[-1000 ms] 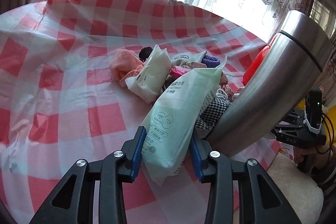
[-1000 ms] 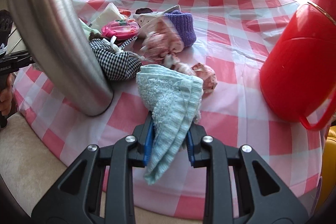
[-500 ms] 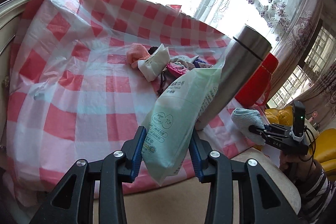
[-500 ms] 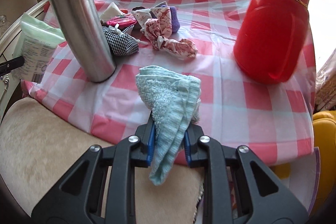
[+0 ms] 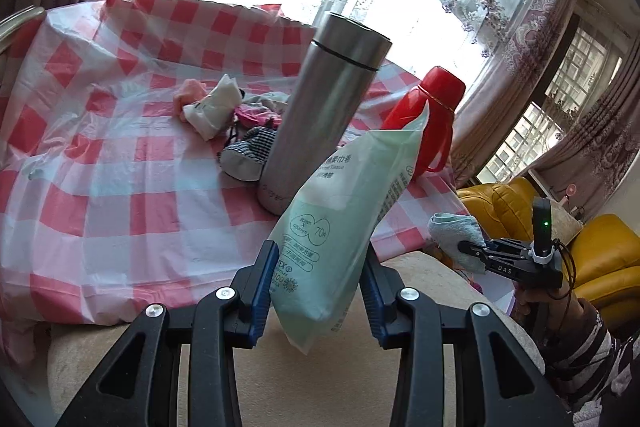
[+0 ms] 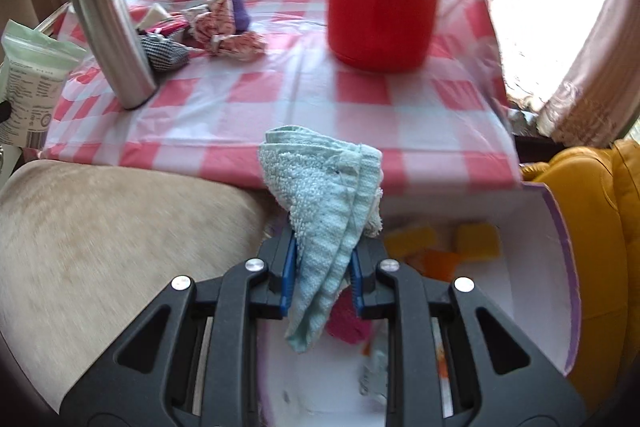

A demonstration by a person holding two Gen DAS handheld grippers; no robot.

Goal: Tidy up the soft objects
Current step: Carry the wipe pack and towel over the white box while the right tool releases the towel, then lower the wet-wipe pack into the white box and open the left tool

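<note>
My left gripper is shut on a pale green tissue pack, held off the near edge of the table. My right gripper is shut on a light blue towel, held above a white box with a purple rim beside the table. The towel and right gripper also show in the left wrist view. A pile of small soft items lies on the red-checked tablecloth; it also shows in the right wrist view.
A steel flask and a red thermos stand on the table. The box holds yellow, orange and pink items. A beige cushion lies below the table edge. Yellow seats stand at right.
Both grippers have pulled back from the table with their loads. The right gripper has swung right and now hangs over the white box.
</note>
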